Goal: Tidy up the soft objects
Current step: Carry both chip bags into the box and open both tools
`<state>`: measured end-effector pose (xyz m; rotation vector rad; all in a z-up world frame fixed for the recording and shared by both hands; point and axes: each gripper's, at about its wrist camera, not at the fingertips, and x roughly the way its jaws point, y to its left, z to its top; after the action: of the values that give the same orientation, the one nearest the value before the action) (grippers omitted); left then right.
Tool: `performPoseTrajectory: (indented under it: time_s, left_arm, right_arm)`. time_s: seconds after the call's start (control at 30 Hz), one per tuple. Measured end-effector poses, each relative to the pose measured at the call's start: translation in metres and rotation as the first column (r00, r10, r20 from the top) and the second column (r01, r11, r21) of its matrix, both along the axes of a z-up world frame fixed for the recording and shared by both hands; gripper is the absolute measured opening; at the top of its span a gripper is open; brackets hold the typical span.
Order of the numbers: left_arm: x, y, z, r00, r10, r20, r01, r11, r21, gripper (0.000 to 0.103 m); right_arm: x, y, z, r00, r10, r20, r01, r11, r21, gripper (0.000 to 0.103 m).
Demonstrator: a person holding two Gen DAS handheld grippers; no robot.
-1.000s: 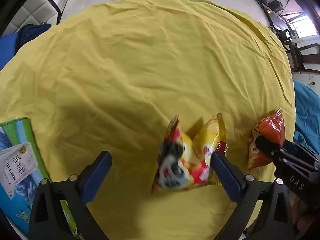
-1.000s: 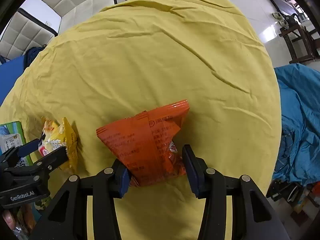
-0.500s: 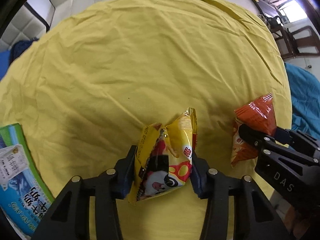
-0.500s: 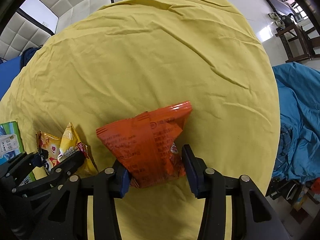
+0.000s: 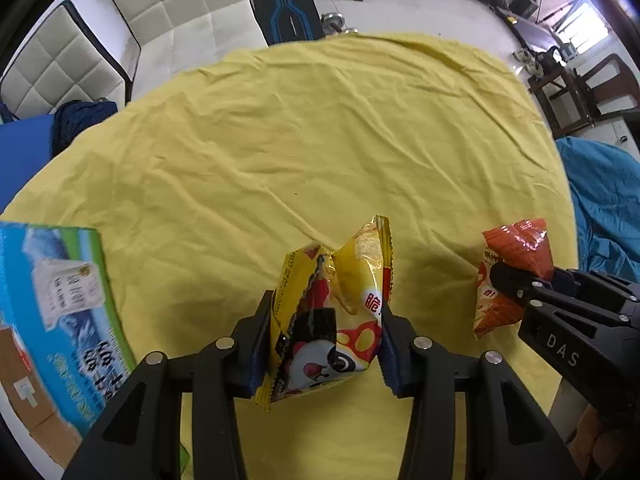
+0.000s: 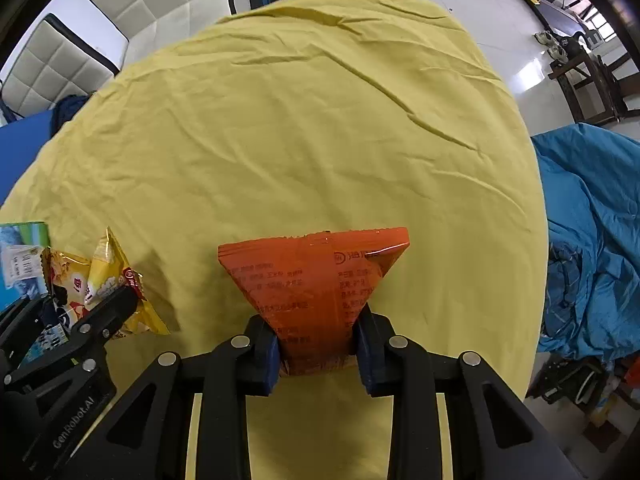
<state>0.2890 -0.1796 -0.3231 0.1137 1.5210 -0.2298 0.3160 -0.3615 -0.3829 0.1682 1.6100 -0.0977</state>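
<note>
While both hang over the yellow cloth (image 5: pixel 320 140), the left gripper (image 5: pixel 326 344) pinches the yellow bag (image 5: pixel 332 320) and the right gripper (image 6: pixel 318 354) squeezes the orange bag's (image 6: pixel 316 280) bottom; slick film may slip free, or a hard squeeze burst it.
</note>
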Motion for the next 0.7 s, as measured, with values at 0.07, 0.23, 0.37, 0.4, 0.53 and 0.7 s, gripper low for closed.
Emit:
performPoseTrajectory:
  time_s: [0.07,0.23,0.37,0.4,0.53,0.7]
  left_arm:
    - [-0.002,0.001,0.012,1.0,0.007,0.028,-0.007,1.0,-0.009,0.042]
    - [-0.021,0.016,0.045,0.996,0.023,0.082,-0.019,0.999,-0.051,0.042]
    - [-0.038,0.032,0.071,0.992,0.03,0.119,-0.021,0.996,-0.082,0.042]
    - [-0.04,0.037,0.075,0.992,0.032,0.126,-0.021,0.996,-0.087,0.042]
    - [-0.064,0.066,0.105,0.985,0.047,0.165,-0.027,0.993,-0.119,0.042]
    - [-0.077,0.101,0.127,0.978,0.069,0.199,-0.039,0.988,-0.148,0.042]
  right_arm:
    - [-0.009,0.0,0.01,1.0,0.001,0.016,-0.001,1.0,0.009,0.032]
    - [-0.028,0.007,0.036,0.998,-0.003,0.062,0.0,0.999,0.039,0.032]
    - [-0.047,0.014,0.065,0.994,-0.001,0.105,-0.006,0.998,0.063,0.031]
    - [-0.051,0.015,0.072,0.994,0.001,0.114,-0.008,0.998,0.067,0.031]
    - [-0.056,0.032,0.106,0.987,0.015,0.159,-0.029,0.996,0.085,0.031]
    - [-0.071,0.069,0.146,0.978,0.041,0.203,-0.063,0.993,0.099,0.031]
